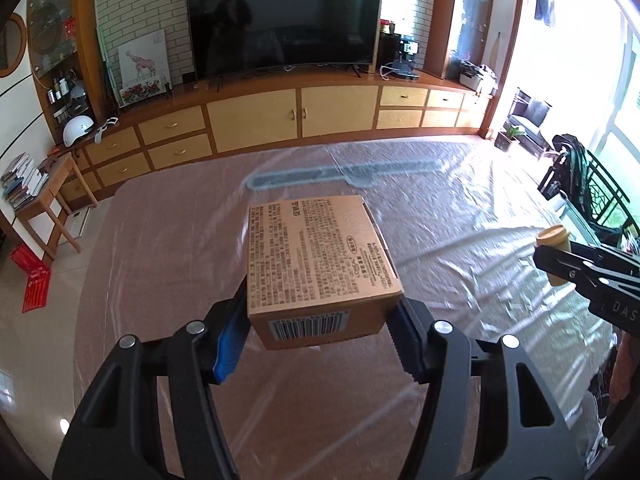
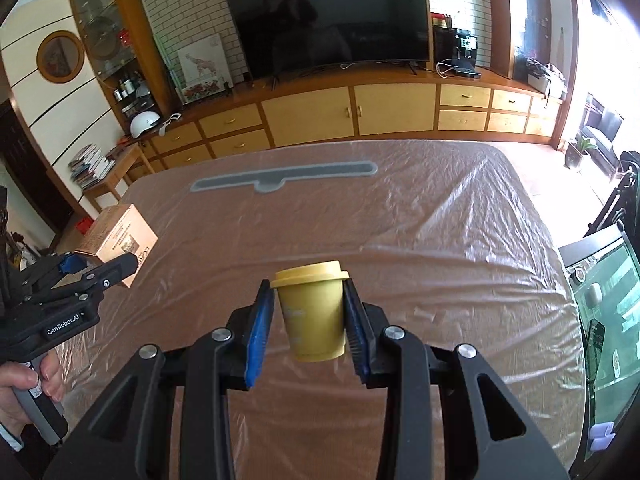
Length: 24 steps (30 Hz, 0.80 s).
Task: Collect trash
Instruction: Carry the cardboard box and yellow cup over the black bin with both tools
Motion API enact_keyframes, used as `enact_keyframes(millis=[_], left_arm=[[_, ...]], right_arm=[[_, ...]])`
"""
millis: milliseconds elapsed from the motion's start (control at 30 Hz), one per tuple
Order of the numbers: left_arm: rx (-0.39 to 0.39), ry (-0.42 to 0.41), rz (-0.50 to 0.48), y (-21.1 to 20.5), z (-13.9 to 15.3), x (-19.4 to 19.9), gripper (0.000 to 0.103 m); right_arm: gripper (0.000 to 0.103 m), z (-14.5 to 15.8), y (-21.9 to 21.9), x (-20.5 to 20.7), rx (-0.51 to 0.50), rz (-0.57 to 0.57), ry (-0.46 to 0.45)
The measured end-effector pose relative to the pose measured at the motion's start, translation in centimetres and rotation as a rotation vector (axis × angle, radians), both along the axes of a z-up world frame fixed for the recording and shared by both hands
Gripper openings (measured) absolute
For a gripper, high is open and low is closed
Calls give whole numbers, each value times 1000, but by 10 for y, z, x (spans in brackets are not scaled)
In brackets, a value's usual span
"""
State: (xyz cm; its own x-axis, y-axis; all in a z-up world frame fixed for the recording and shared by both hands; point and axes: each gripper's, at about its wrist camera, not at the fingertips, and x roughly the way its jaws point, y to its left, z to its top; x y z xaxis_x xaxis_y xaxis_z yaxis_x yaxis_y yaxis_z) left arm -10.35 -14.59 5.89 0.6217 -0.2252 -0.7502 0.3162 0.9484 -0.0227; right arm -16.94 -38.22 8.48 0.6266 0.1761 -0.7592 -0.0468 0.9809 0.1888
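A tan cardboard box (image 1: pixel 320 264) printed with small text and a barcode hangs above the table, clamped between the blue pads of my left gripper (image 1: pixel 320 340). In the right wrist view the same box (image 2: pixel 120 240) and left gripper (image 2: pixel 94 270) show at the left edge, held by a hand (image 2: pixel 24 392). A yellow paper cup (image 2: pixel 314 312) with a lid is squeezed between the pads of my right gripper (image 2: pixel 310 328), lifted off the table. The cup (image 1: pixel 554 242) and right gripper (image 1: pixel 568 268) also appear at the right of the left wrist view.
The table (image 2: pixel 420 240) is covered by wrinkled clear plastic over a pinkish cloth, with a grey strip (image 2: pixel 284 176) near its far edge. Behind it stand a wooden cabinet (image 1: pixel 256 120) and a television (image 1: pixel 284 20). A glass side table (image 2: pixel 600 288) sits at the right.
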Motion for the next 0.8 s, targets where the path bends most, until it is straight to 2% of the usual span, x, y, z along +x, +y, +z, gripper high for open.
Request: enact_keyframes(millis=[367, 800], left_arm=[[25, 21, -94, 6, -5, -63, 59], [13, 37, -111, 19, -6, -109, 58]], right_arm=[[34, -3, 19, -65, 16, 74, 38], [34, 1, 37, -115, 36, 133, 53]])
